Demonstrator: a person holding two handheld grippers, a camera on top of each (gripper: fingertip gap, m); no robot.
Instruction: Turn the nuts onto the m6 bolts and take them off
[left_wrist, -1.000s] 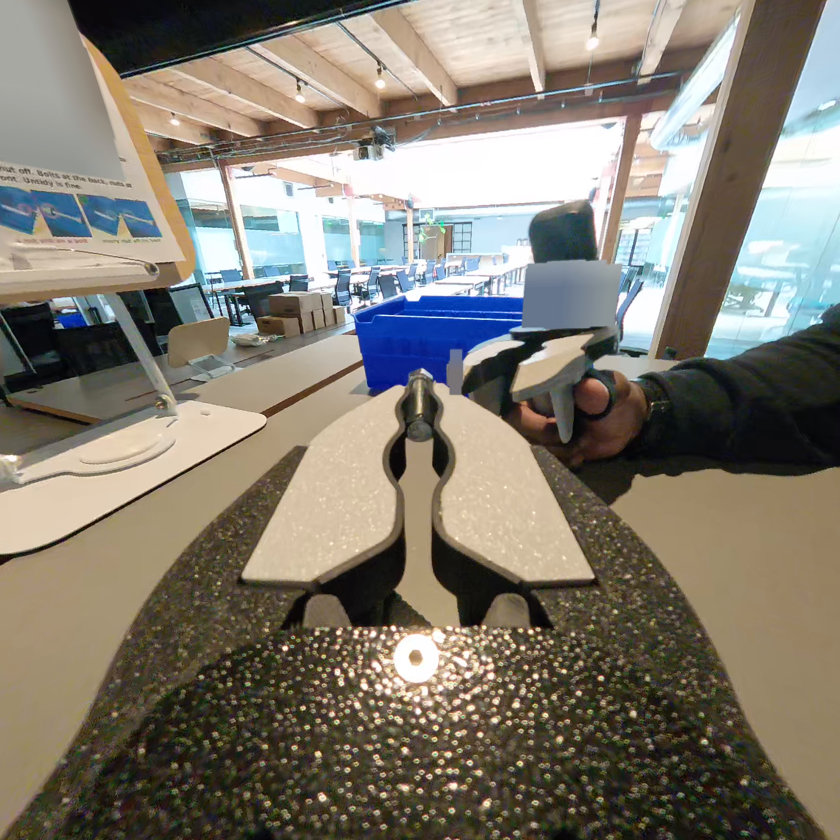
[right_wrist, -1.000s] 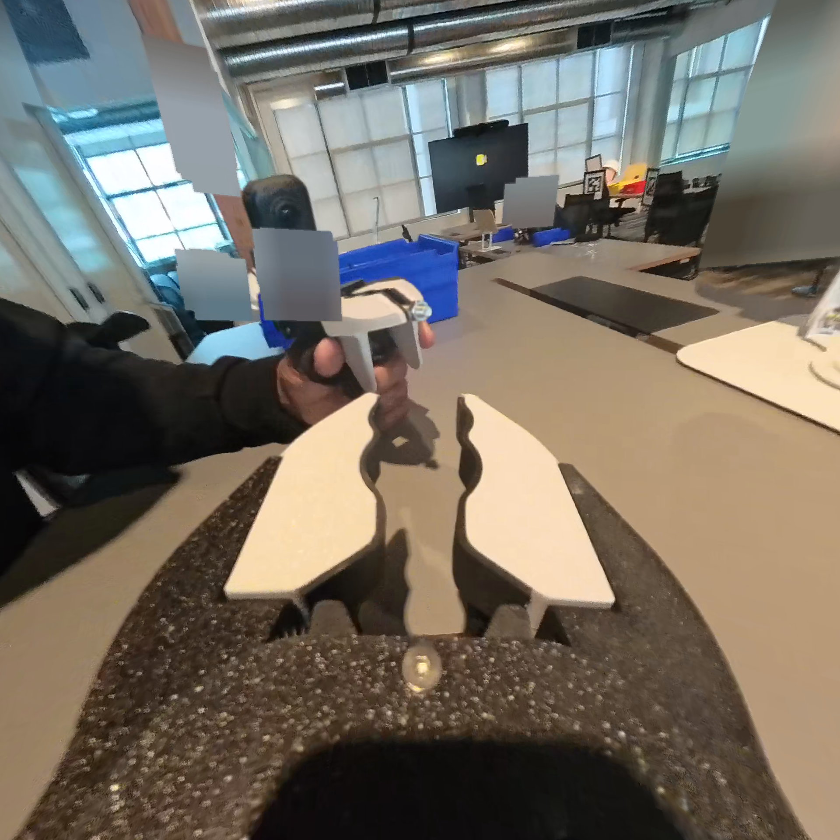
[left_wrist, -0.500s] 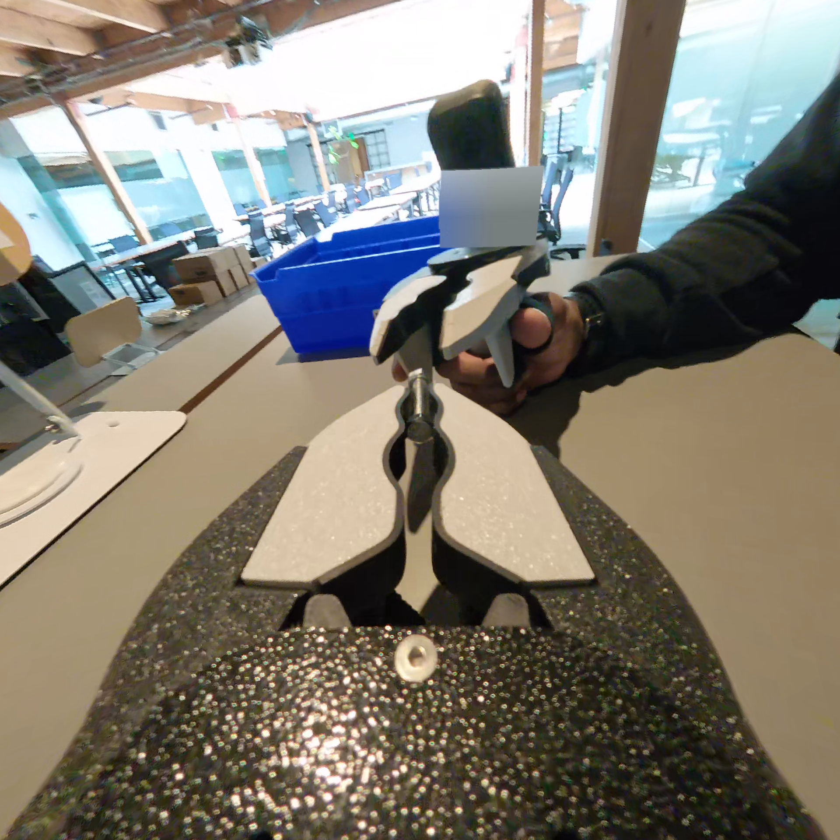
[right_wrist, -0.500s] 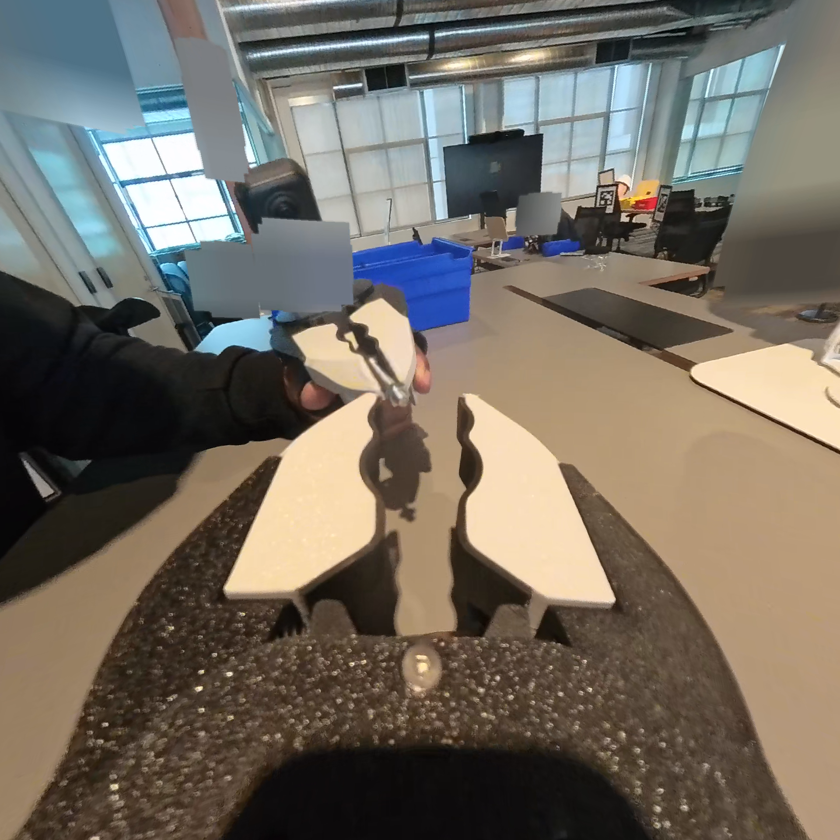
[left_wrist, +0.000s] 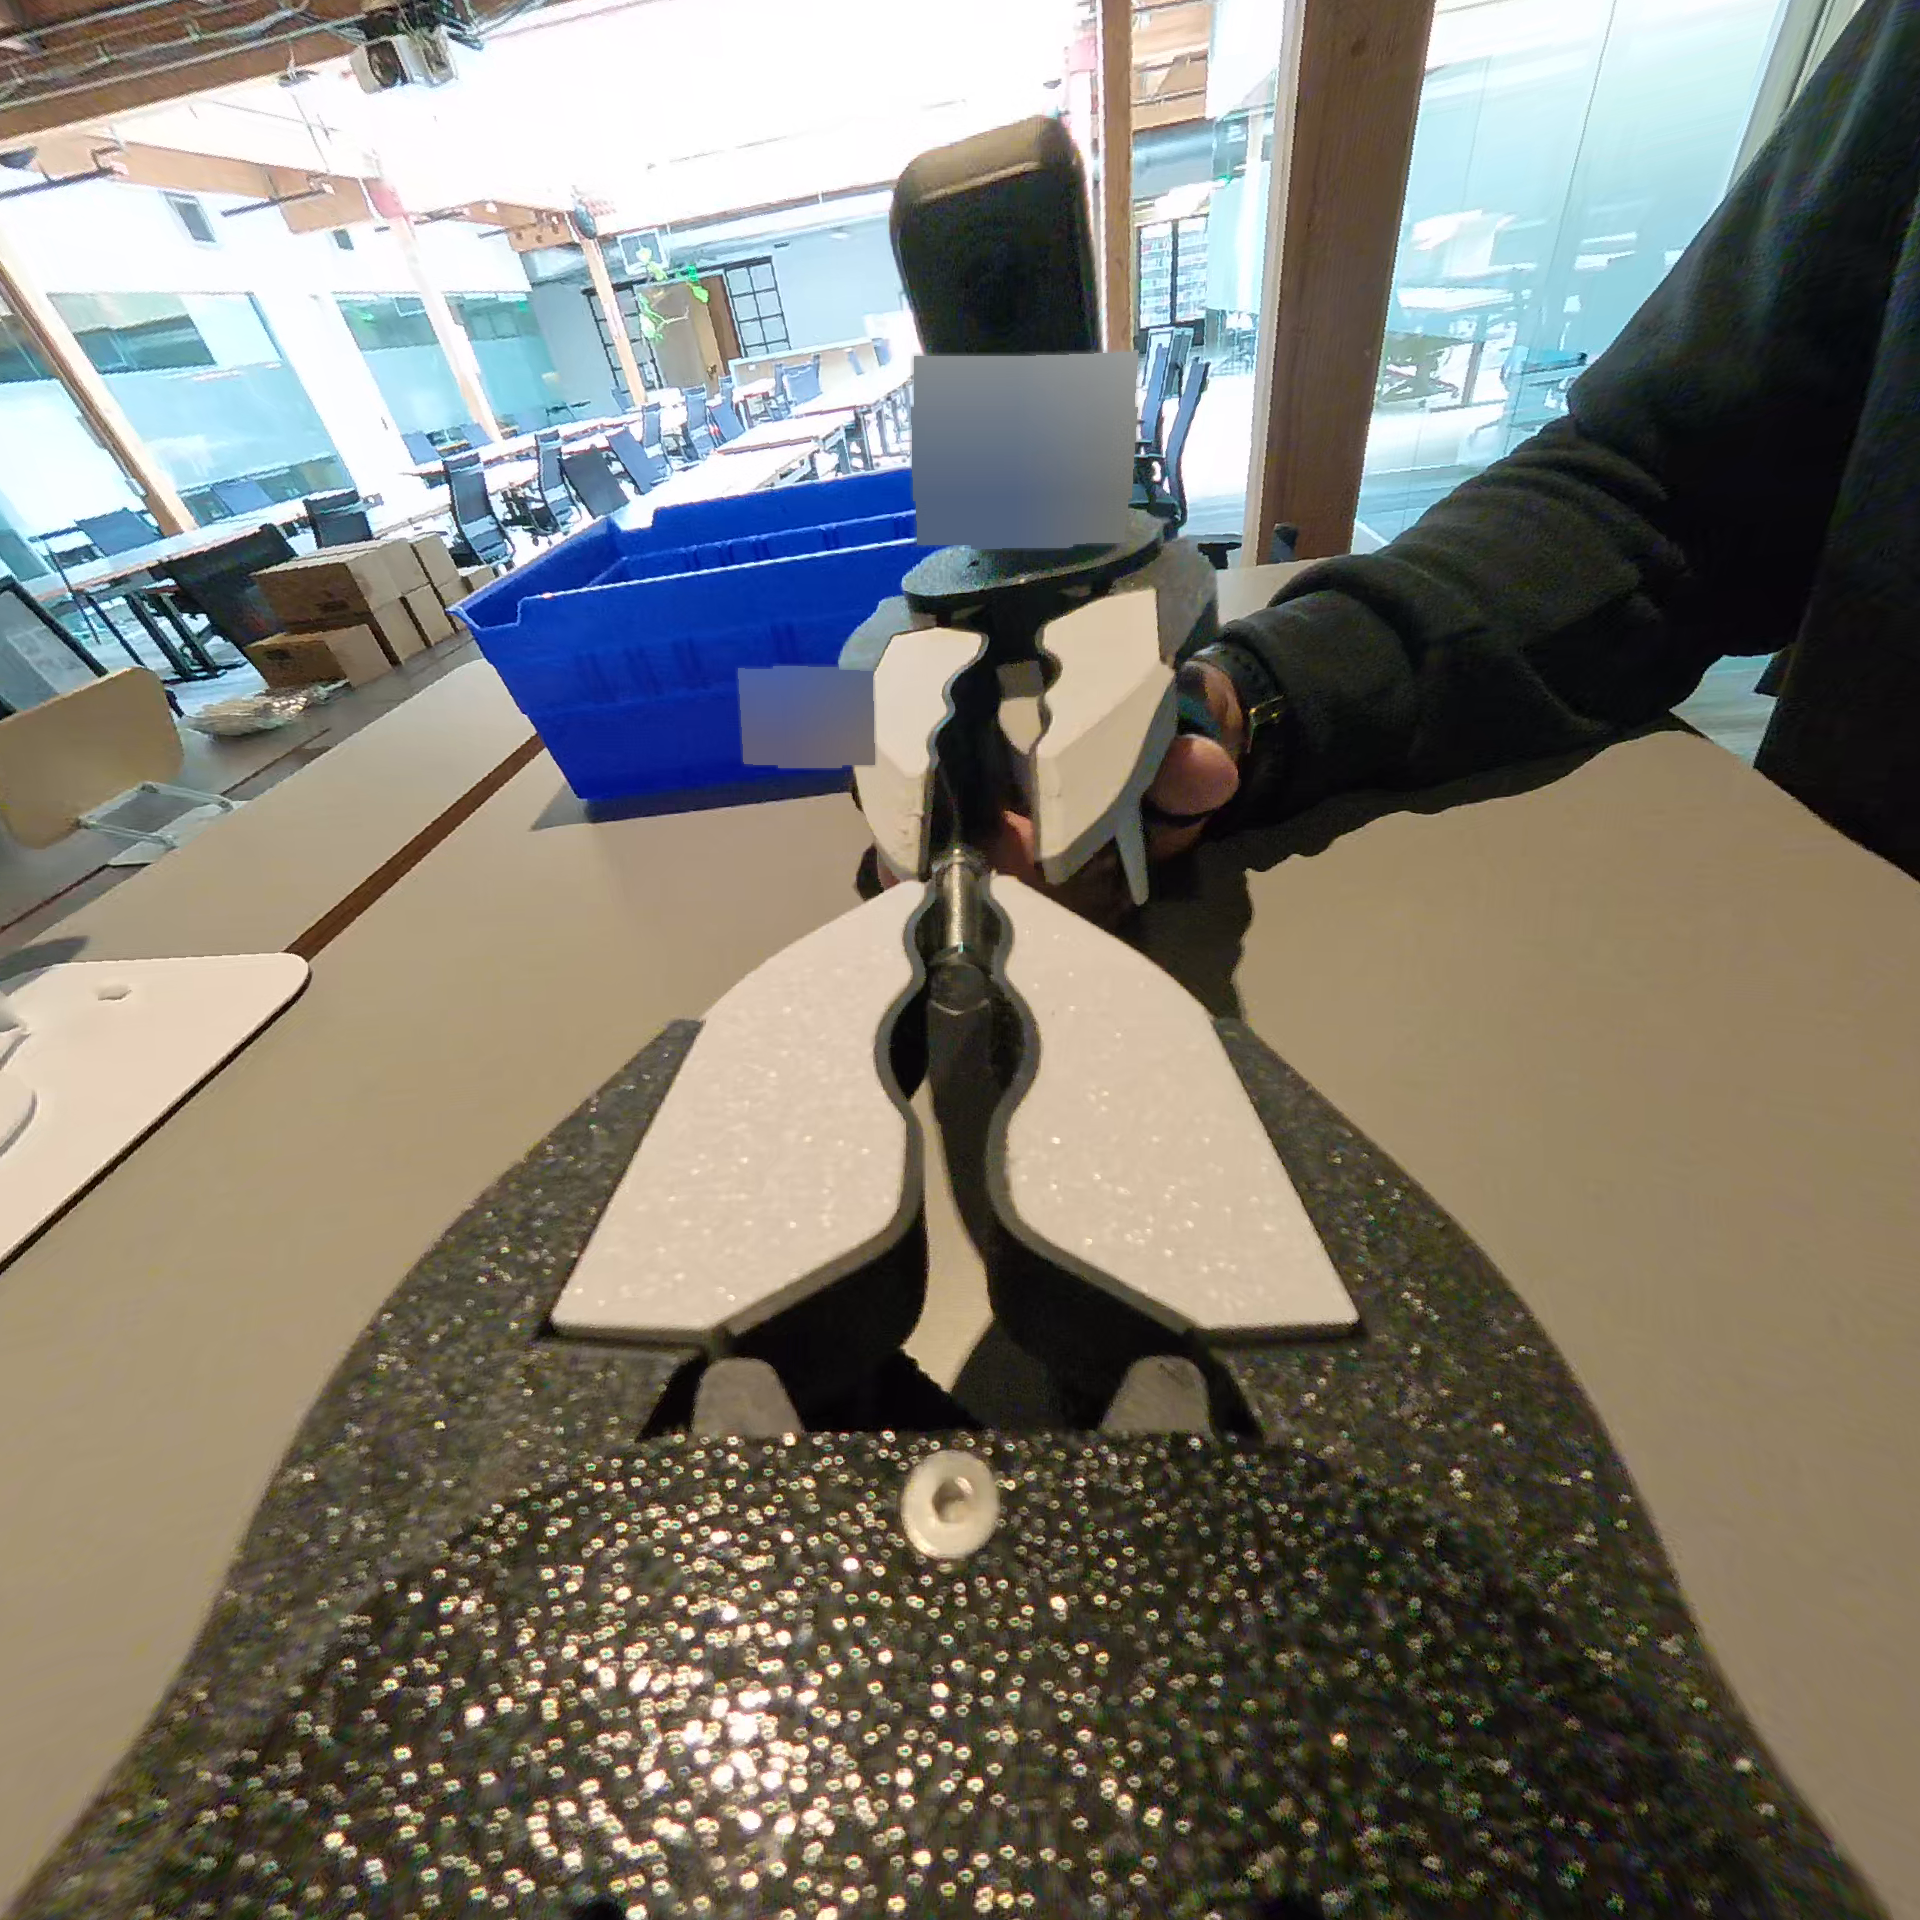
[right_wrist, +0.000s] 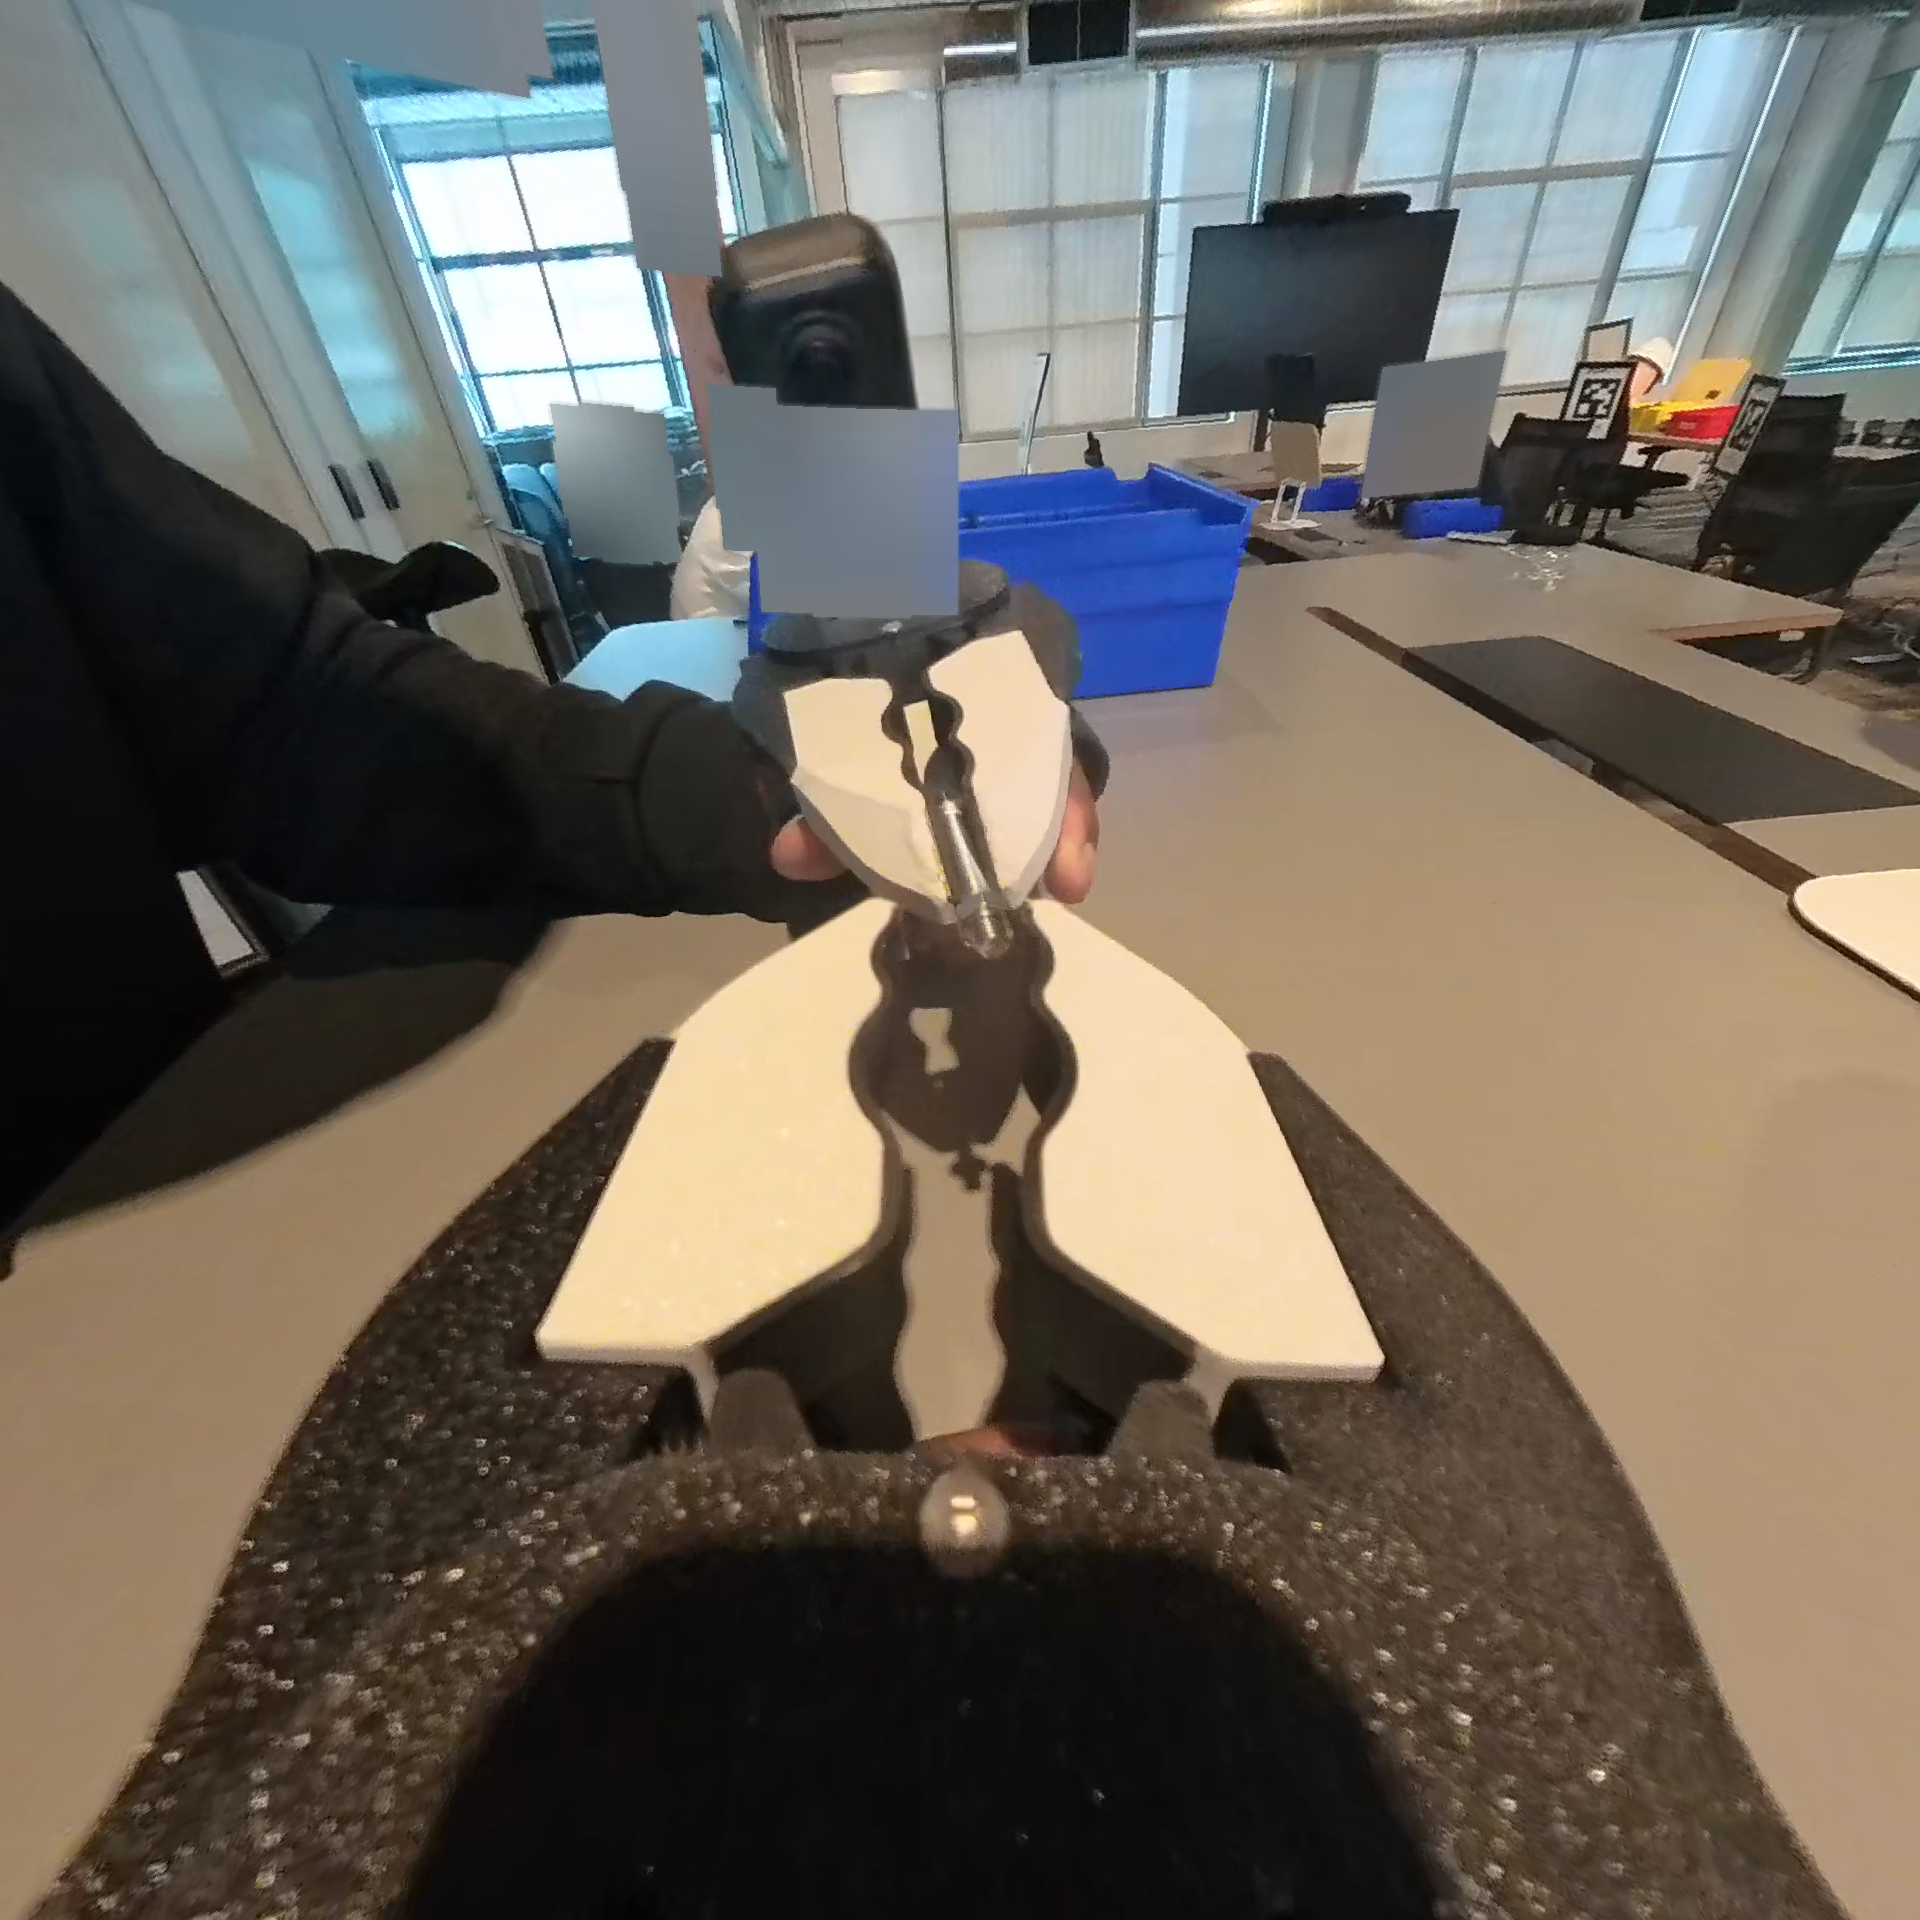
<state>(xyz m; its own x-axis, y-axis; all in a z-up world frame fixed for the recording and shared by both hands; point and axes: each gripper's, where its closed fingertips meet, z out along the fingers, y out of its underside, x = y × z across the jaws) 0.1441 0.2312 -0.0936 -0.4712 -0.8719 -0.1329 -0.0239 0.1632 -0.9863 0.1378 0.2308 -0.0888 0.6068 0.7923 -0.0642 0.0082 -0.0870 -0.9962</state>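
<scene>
Left gripper (left_wrist: 961, 914) is closed on the bolt (left_wrist: 958, 971); the hex head sits in the notch between its fingers and the threaded shank points forward, past the tips. Right gripper (right_wrist: 961, 920) faces it nose to nose above the grey table (left_wrist: 1558, 1039); its jaws stand partly apart, and nothing is clearly held between them. In the right wrist view the bolt's threaded end lies just at the mouth of the right gripper, touching or nearly so; contact cannot be settled from either view. A small collar near the shank tip may be the nut (left_wrist: 952, 864), but it is too small and too shadowed to be sure. A blue bin (left_wrist: 675, 634) stands behind, well apart from both tools.

Step in hand, as judged: bringing the right gripper onto the shank end to work the nut, whether on or off is unclear. Next move calls for the right jaws to pinch squarely on the flats, axes kept in line; then a turn about the shank while the left holds firm.
</scene>
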